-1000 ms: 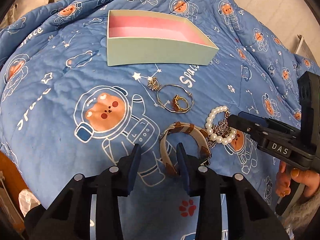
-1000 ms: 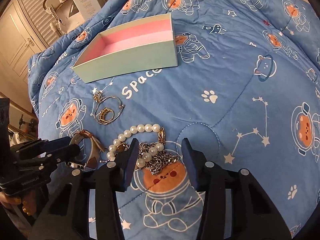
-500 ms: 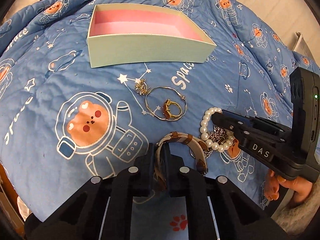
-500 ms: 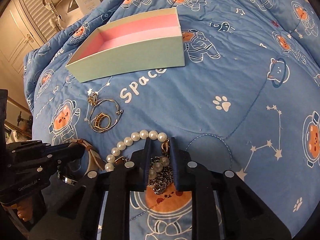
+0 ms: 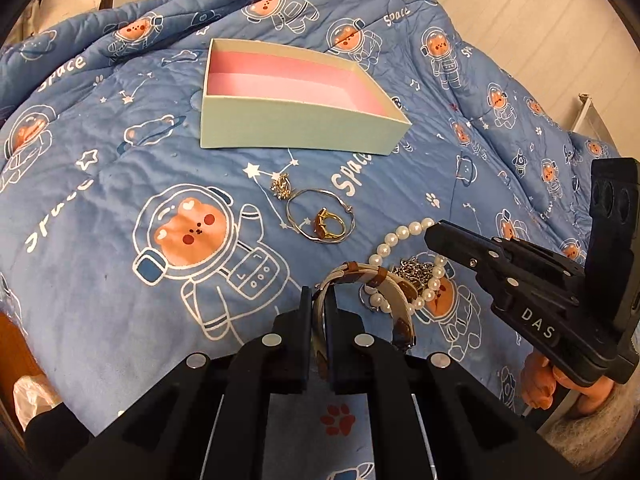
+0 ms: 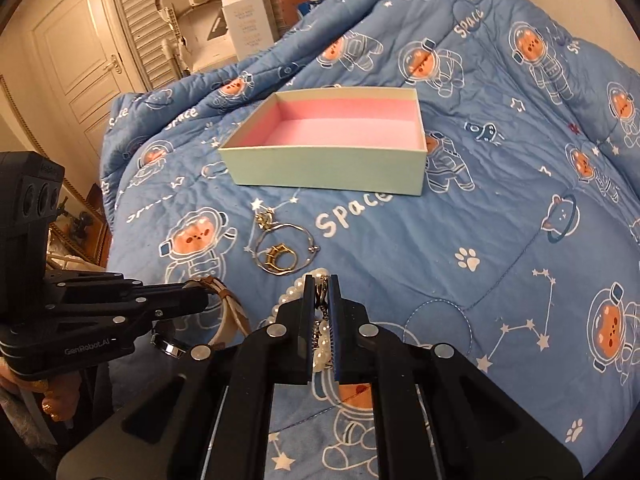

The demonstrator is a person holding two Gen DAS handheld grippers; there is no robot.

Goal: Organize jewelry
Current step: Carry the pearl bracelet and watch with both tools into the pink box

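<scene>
My left gripper (image 5: 319, 300) is shut on the band of a cream and brown bangle (image 5: 384, 280), which is lifted a little off the blue quilt. My right gripper (image 6: 321, 286) is shut on a pearl bracelet (image 6: 294, 292) tangled with a silver chain (image 5: 412, 272). A thin silver hoop bracelet (image 5: 320, 216) with a gold ring (image 5: 328, 224) inside it and a small sparkly earring (image 5: 281, 186) lie on the quilt between the grippers and the box. The mint green box with pink lining (image 5: 296, 120) stands open farther back, also in the right wrist view (image 6: 332, 152).
The blue astronaut-bear quilt (image 5: 120, 200) covers the bed and is rumpled at the back. A white carton (image 6: 246, 16) and a cream door (image 6: 76, 64) stand beyond the bed's far left. A person's hand (image 5: 544, 384) holds the right gripper's handle.
Both grippers went from open to shut, the left on the bangle, the right on the pearl bracelet and chain. Both have since risen slightly with their pieces.
</scene>
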